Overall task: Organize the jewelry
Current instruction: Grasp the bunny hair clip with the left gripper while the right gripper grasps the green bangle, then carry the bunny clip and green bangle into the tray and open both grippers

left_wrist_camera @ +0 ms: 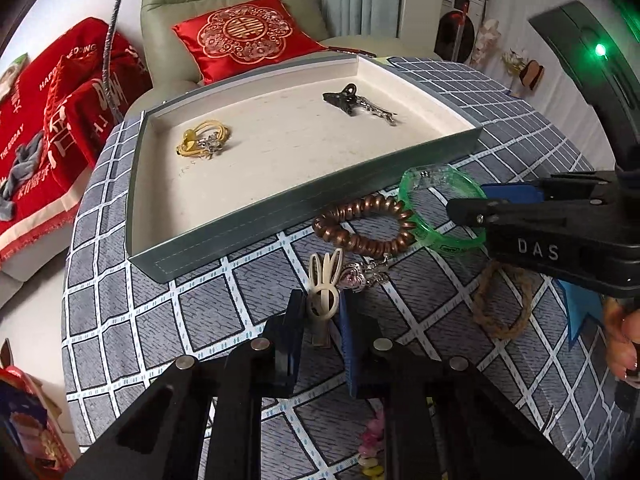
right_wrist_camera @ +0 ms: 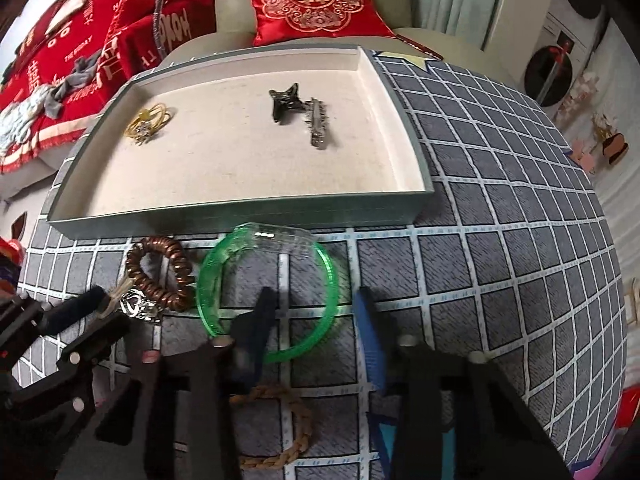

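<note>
A grey-green tray (left_wrist_camera: 304,204) (right_wrist_camera: 240,216) with a cream lining holds a yellow cord bracelet (left_wrist_camera: 204,140) (right_wrist_camera: 150,122) and a black claw clip with a metal barrette (left_wrist_camera: 356,104) (right_wrist_camera: 298,110). In front of it lie a green bangle (right_wrist_camera: 328,276) (left_wrist_camera: 436,236), a brown spiral hair tie (left_wrist_camera: 360,224) (right_wrist_camera: 160,276), a silver heart charm (left_wrist_camera: 360,274) (right_wrist_camera: 136,304) and a braided rope bracelet (left_wrist_camera: 502,304) (right_wrist_camera: 280,424). My left gripper (left_wrist_camera: 320,312) is nearly closed around a cream bunny hair clip (left_wrist_camera: 324,284). My right gripper (right_wrist_camera: 316,304) is open astride the bangle's near rim.
The round table wears a grey checked cloth (right_wrist_camera: 500,240). Behind the tray stand a green armchair with a red cushion (left_wrist_camera: 248,36) and a sofa under red fabric (left_wrist_camera: 52,120). Pastel beads (left_wrist_camera: 370,440) lie beneath my left gripper. A hand (left_wrist_camera: 624,340) holds the right gripper.
</note>
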### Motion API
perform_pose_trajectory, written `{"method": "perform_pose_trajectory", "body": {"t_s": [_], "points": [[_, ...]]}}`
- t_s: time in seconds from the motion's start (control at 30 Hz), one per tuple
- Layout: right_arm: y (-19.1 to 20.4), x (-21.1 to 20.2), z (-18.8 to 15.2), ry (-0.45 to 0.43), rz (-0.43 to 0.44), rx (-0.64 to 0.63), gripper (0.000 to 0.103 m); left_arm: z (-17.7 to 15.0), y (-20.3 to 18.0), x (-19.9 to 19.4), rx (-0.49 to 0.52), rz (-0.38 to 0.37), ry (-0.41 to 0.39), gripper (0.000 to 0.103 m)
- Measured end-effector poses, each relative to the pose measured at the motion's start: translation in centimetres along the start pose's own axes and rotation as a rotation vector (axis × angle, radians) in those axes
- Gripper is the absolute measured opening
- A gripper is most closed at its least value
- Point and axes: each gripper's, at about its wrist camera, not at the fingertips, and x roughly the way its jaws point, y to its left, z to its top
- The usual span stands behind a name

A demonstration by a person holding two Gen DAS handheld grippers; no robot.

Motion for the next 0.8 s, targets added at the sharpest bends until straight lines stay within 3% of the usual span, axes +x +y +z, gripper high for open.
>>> {"method": "perform_pose_trajectory", "body": {"t_s": [0.17,0.53,0.8], "points": [[-0.3,-0.1,-0.1,-0.004,0.005,0.015,0.008,-0.3,0.6,-0.4,-0.037,-0.019,-0.013,0.032],[-2.7,-2.1,-1.4,-0.024,0.069,0.083,0.007,-0.2,1.4,-3.8,-0.059,-0.024,-0.102,0.032],[-4.2,-5.8,-0.8,-0.086,0.106,0.112,0.008,0.6,2.0,-6.1,-0.086,-0.028,-0.155,0.032]]}}
